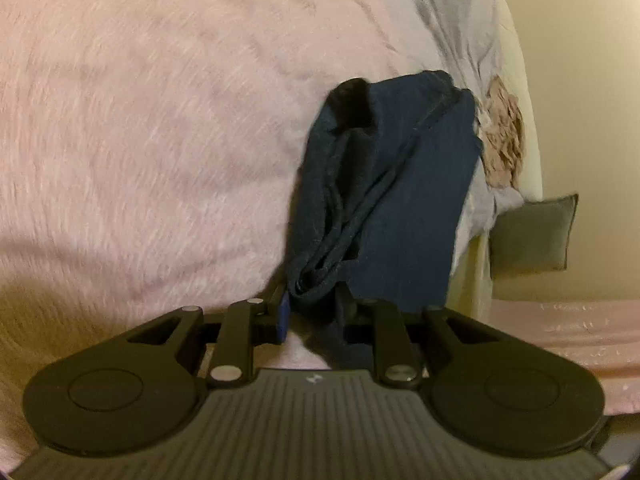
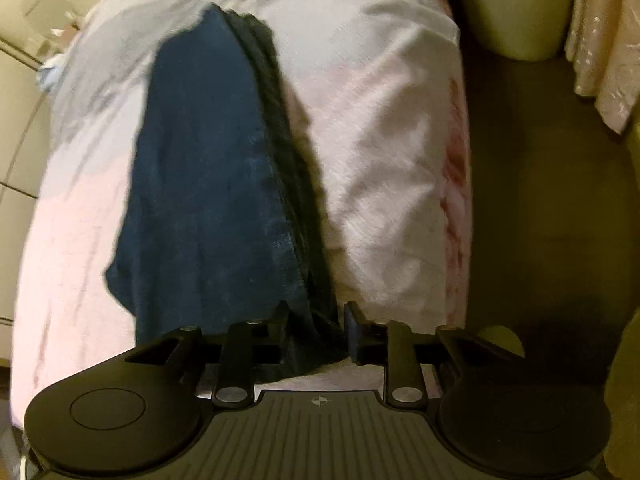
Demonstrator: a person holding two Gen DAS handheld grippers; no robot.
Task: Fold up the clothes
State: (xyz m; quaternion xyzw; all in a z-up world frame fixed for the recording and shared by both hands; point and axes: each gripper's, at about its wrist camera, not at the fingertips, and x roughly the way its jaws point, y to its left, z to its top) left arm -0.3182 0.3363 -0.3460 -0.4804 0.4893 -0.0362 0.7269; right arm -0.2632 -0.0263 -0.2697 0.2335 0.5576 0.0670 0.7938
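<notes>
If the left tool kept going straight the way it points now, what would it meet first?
The dark blue garment that the left tool already pinches: the cloth stretches straight ahead from its fingertips. Past it lies the pink blanket; how far beyond is hard to judge in this fisheye view.

The garment lies stretched along the bed, its two ends caught between the jaws of the left gripper and the right gripper. Beyond it a sheet covers the bed's far side. A cushion sits off the bed's edge, by the wall.
</notes>
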